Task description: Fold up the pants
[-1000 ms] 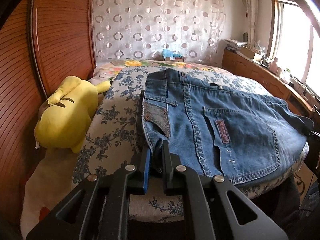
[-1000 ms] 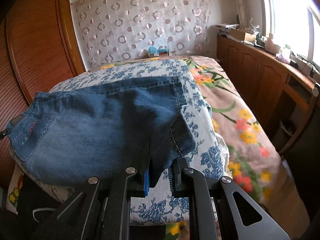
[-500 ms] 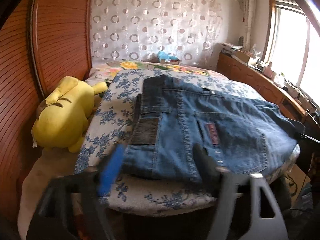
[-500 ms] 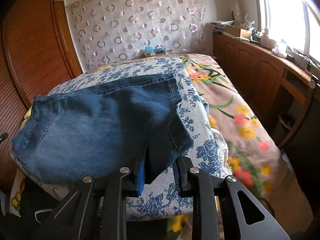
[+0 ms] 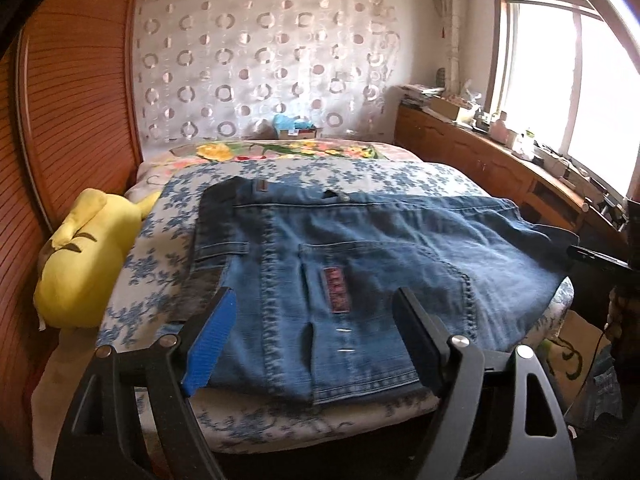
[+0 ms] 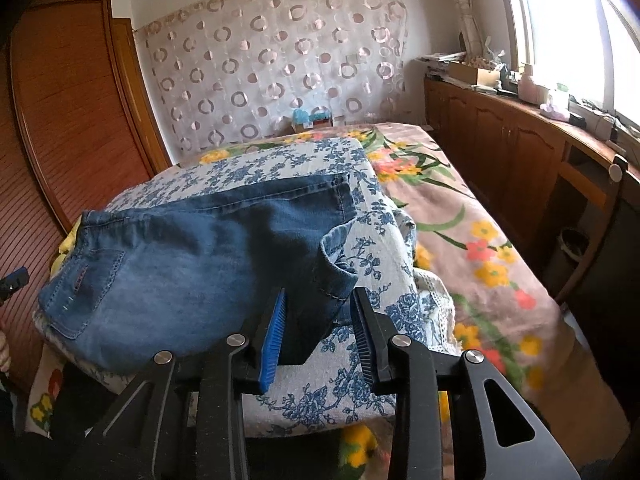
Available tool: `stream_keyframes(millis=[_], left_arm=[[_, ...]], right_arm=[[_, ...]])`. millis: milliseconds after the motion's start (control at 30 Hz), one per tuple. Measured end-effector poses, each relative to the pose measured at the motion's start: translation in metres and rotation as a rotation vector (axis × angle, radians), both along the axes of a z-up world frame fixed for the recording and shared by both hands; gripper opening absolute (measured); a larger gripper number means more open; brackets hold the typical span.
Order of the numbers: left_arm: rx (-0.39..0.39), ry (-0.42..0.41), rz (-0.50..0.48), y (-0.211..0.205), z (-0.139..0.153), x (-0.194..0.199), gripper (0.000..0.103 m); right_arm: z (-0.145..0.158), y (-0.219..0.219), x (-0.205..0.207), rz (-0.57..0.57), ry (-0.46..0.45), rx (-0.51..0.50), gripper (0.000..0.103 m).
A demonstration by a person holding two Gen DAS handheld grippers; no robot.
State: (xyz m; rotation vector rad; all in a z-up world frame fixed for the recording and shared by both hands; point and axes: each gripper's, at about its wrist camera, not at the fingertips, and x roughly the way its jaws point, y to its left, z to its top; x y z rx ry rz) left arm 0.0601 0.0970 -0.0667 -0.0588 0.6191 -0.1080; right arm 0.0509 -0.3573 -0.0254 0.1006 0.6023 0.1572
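The blue jeans (image 5: 360,264) lie folded across the near end of the bed, waistband and back pockets toward the left wrist view, leg hems toward the right wrist view (image 6: 208,264). My left gripper (image 5: 316,340) is wide open and empty, just above the waist end of the jeans. My right gripper (image 6: 318,320) is open, its jaws standing either side of the hem corner (image 6: 336,280), which rests loose on the bedspread. The tip of the other gripper shows at the far edge of each view.
The bed has a blue-flowered white cover (image 6: 320,168) over a pink floral blanket (image 6: 460,216). A yellow plush toy (image 5: 84,264) lies at the bed's left side by the wooden wardrobe (image 5: 72,100). Wooden cabinets (image 6: 520,152) run under the window on the right.
Both grippers have opened and let go of the jeans. The left one opened first and wide; both pulled back slightly. The jeans now lie flat on the bed.
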Motion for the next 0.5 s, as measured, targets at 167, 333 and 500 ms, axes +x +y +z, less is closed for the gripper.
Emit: stream_keyframes(millis=[167, 333, 500], left_arm=[[-0.002, 0.01, -0.029, -0.014, -0.002, 0.001, 0.08], [-0.002, 0.022, -0.034, -0.02, -0.005, 0.001, 0.08], [-0.011, 0.025, -0.021, -0.018, -0.004, 0.0, 0.08]], right_arm=[[0.0, 0.005, 0.005, 0.005, 0.012, -0.009, 0.014], [0.007, 0.012, 0.005, 0.039, -0.012, -0.022, 0.006], [0.024, 0.037, 0.005, 0.101, -0.055, -0.035, 0.006]])
